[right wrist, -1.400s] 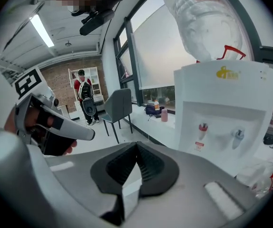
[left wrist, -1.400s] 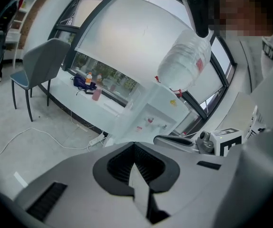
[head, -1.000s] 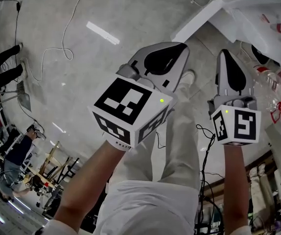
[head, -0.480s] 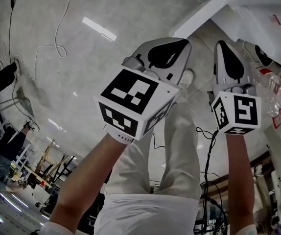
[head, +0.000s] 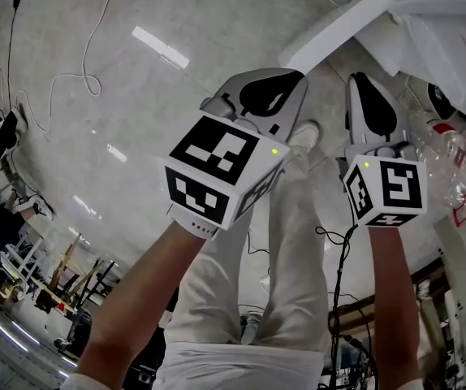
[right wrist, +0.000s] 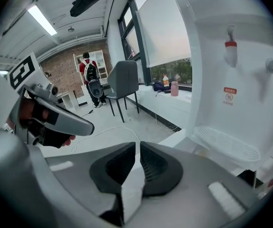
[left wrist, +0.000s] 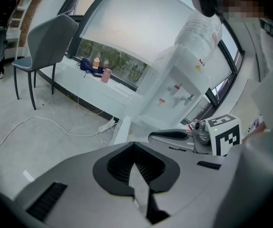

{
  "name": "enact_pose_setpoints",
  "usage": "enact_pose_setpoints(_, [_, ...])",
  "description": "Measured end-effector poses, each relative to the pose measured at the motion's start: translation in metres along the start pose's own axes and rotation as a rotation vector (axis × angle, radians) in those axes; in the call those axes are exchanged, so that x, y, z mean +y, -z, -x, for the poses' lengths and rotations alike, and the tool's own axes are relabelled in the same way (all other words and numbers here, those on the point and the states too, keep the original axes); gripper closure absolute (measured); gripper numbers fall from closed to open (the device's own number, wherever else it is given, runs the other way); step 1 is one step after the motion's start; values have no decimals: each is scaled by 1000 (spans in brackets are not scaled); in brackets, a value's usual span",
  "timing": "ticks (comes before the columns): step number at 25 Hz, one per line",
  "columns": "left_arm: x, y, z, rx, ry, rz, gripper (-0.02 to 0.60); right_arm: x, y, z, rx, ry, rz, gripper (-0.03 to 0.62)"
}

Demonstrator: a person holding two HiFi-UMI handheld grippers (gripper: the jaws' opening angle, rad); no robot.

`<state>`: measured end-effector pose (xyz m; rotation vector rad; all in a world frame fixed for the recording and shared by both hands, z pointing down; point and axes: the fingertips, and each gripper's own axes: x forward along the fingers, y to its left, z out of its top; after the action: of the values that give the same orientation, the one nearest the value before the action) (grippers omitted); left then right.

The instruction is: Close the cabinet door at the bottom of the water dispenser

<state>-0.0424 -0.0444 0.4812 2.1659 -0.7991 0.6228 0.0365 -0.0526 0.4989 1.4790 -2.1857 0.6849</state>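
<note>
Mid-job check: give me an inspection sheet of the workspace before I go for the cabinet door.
Surface: glossy grey floor.
Job's things: water dispenser upright; its bottom cabinet door stands open.
Clutter: clear plastic bottles beside the dispenser.
Grippers: left gripper shut, empty; right gripper has just been opening, jaws a slit apart, nothing between; both short of the door.
Cables: white cable and power strip on the floor.
Surroundings: grey chair, a person in the background.

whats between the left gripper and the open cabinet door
Nothing but bare floor: the head view shows the left gripper short of the cabinet door.
</note>
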Motion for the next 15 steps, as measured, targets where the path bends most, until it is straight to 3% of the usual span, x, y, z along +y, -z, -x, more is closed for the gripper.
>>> enact_pose_setpoints(13, [11,60,-46,127,10,-109,572,1,34,-17,56,-28,-15,537])
enact_pose_setpoints(15, [10,69,-53,152,-2,-143,543,2,38,-17,68,-35,-15,537])
